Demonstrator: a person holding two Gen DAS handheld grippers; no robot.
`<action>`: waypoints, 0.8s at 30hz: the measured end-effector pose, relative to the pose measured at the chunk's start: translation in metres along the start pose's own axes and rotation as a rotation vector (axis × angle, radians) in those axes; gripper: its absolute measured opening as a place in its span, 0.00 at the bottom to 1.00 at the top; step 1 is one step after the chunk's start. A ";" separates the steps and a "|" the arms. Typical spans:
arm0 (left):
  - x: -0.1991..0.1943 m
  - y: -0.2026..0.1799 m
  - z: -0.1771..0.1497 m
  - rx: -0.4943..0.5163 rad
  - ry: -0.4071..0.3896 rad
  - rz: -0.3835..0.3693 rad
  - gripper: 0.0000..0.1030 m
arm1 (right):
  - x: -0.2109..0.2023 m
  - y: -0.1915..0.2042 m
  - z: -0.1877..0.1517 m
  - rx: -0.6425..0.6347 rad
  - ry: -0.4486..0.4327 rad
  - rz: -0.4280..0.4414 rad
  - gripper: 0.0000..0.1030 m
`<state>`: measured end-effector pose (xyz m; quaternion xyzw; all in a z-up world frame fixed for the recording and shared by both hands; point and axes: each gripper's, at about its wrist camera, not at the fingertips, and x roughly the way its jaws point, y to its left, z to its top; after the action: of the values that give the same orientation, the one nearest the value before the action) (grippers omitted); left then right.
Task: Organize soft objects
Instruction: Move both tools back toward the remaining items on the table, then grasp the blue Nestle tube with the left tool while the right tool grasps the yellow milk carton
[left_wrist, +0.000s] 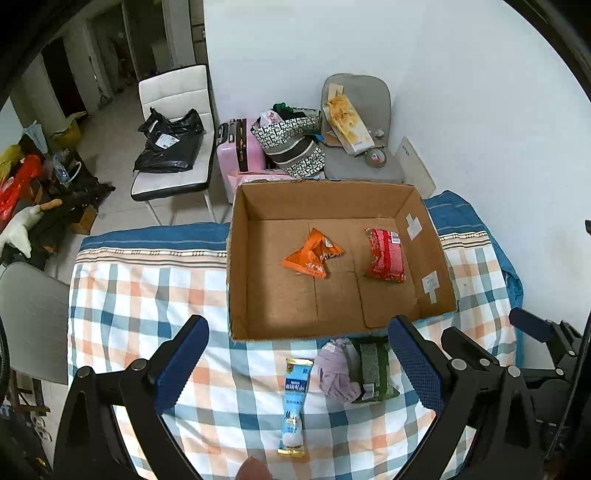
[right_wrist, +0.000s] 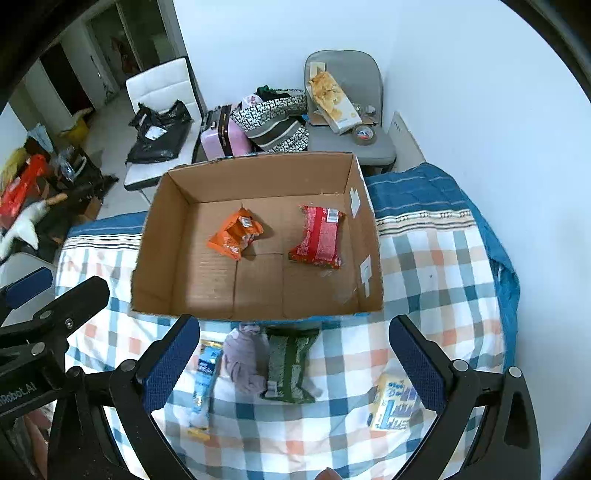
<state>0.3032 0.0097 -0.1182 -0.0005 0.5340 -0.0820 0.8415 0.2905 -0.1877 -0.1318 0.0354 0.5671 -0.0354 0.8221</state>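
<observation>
With both grippers' jaws spread and empty, lower the left gripper squarely over the long pale-blue plastic sachet, pinching its middle before lifting toward the open brown cardboard box.

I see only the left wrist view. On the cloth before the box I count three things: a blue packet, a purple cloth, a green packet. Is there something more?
Observer: Yes. A yellow packet lies on the checked cloth, to the right of the green packet and apart from it.
Operator: Does the right gripper hold anything?
Observer: No. The right gripper is open, with nothing between its fingers.
</observation>
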 end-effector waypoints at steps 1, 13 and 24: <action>-0.001 0.000 -0.006 -0.005 -0.001 0.007 0.97 | -0.001 -0.003 -0.005 0.010 0.000 0.009 1.00; 0.095 -0.005 -0.106 -0.129 0.248 0.033 0.97 | 0.078 -0.114 -0.109 0.222 0.219 -0.023 1.00; 0.193 -0.004 -0.148 -0.147 0.428 0.086 0.97 | 0.189 -0.187 -0.163 0.382 0.420 -0.049 0.99</action>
<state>0.2503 -0.0087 -0.3547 -0.0217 0.7045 -0.0053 0.7093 0.1875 -0.3614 -0.3696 0.1823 0.7088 -0.1532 0.6640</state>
